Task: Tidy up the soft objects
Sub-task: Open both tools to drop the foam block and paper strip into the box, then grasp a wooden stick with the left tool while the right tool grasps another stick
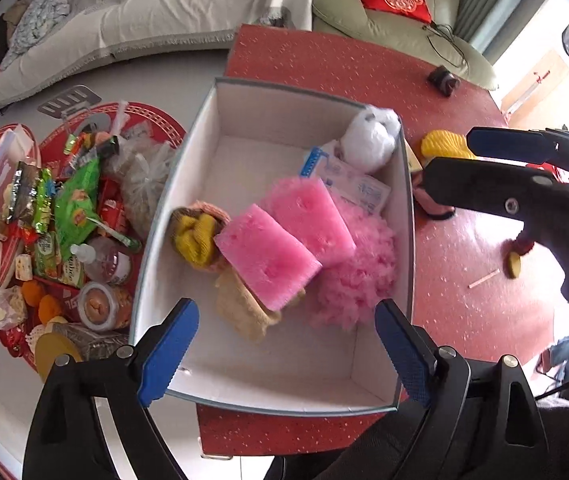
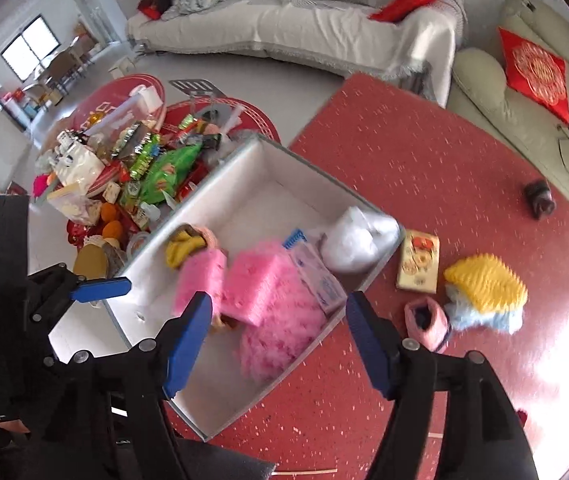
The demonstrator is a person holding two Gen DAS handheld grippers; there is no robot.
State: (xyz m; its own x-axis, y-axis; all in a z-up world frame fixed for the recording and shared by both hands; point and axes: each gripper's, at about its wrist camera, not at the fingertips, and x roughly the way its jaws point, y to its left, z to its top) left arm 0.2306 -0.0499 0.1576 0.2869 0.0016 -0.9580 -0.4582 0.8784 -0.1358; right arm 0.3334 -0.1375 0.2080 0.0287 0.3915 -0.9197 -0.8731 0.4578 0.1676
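A white open box (image 1: 244,100) (image 2: 268,164) stands on a red mat. It holds two pink sponges (image 1: 268,254) (image 2: 252,284), a pink fluffy piece (image 1: 358,280) (image 2: 280,336), a yellow cloth (image 1: 196,238) (image 2: 182,248), a beige cloth (image 1: 240,308), a white plush (image 1: 370,140) (image 2: 352,244) and a tissue pack (image 1: 358,188) (image 2: 318,276). My left gripper (image 1: 286,350) (image 2: 102,288) is open and empty above the box's near edge. My right gripper (image 2: 278,342) (image 1: 446,152) is open and empty over the box's right side. A yellow and blue knitted toy (image 2: 484,292) (image 1: 442,144) and a pink sock (image 2: 426,322) lie on the mat to the right.
A heap of snack packets, bottles and fruit (image 1: 68,216) (image 2: 136,176) lies on red trays left of the box. A flat printed box (image 2: 418,262) and a small dark object (image 2: 538,198) (image 1: 444,80) sit on the mat. A white sofa (image 2: 292,16) and an armchair (image 2: 532,92) stand behind.
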